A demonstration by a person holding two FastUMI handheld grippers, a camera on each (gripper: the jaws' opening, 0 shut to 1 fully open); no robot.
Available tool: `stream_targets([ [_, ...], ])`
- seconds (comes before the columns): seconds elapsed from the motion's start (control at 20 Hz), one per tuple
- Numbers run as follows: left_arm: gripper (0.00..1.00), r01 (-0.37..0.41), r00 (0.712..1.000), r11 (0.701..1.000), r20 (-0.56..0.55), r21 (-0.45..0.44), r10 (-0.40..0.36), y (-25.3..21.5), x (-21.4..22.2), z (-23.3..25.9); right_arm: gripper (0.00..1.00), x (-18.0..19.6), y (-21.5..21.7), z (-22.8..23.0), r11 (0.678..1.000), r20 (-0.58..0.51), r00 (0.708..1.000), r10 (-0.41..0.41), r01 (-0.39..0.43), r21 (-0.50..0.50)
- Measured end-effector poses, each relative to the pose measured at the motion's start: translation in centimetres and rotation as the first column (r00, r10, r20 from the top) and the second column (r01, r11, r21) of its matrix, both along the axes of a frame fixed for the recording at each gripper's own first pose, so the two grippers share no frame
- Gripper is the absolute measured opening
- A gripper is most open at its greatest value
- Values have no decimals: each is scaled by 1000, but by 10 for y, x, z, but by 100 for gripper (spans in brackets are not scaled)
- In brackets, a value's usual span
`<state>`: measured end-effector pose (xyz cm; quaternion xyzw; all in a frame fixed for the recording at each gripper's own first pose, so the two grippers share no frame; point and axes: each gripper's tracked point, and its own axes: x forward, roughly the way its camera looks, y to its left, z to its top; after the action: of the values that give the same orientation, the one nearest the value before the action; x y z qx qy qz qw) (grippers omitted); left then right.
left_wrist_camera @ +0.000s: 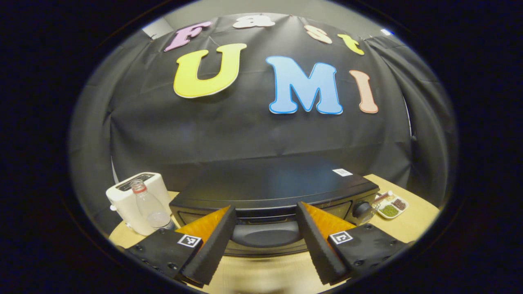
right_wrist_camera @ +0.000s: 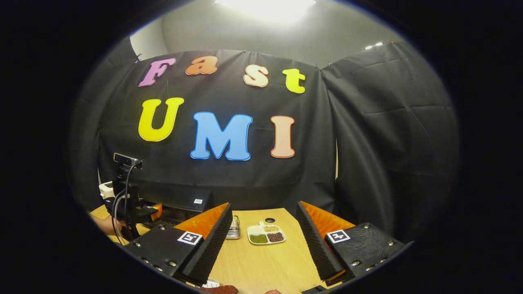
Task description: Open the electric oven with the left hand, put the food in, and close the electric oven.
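A: Where is the oven (left_wrist_camera: 269,192)?

B: Low centre of the left gripper view, a black box on the table (left_wrist_camera: 408,224), door facing the camera. The left gripper (left_wrist_camera: 265,241) sits right in front of it at the bottom of the frame, fingers spread wide with nothing between them. The handle (left_wrist_camera: 265,236) shows in the gap.

A: Why spread like that?

B: My guess is that it is lined up to take the handle, one finger on each side. The door looks shut, so opening is not yet done.

A: And the other tool?

B: The right gripper (right_wrist_camera: 263,245) is also wide and empty, at the bottom of the right gripper view, held over bare table. It looks parked out of the way, since the task gives the door to the left hand.

A: The food?

B: A reddish-brown piece (right_wrist_camera: 220,290) lies at the very bottom edge of that view, just below the fingers; I cannot tell what it is. A divided tray (right_wrist_camera: 266,234) of small bits sits mid-table beyond it, and at lower right in the left gripper view.

A: Anything else?

B: A toaster (left_wrist_camera: 137,200) and a bottle (left_wrist_camera: 149,204) at lower left of the left gripper view, beside the oven.
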<state>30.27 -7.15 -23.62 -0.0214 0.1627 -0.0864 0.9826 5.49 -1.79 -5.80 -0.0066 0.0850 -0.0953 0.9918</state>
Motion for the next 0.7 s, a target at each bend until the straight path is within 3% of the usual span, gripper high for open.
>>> stream_targets([
  [0.2,100,-5,1000,1000,-6,4,5,2,-21,-2,95,-1,0,2,1000,10,1000,13,-13,10],
  [0.3,92,-9,1000,1000,-13,6,9,2,-34,-5,95,0,0,3,1000,12,1000,26,-26,16],
  [0.5,100,-13,999,1000,-39,15,13,3,-55,-13,95,-1,-1,5,998,17,998,52,-53,16],
  [0.7,100,-16,998,1000,-59,24,17,2,-72,-21,95,-4,-2,0,997,4,997,75,-75,24],
])
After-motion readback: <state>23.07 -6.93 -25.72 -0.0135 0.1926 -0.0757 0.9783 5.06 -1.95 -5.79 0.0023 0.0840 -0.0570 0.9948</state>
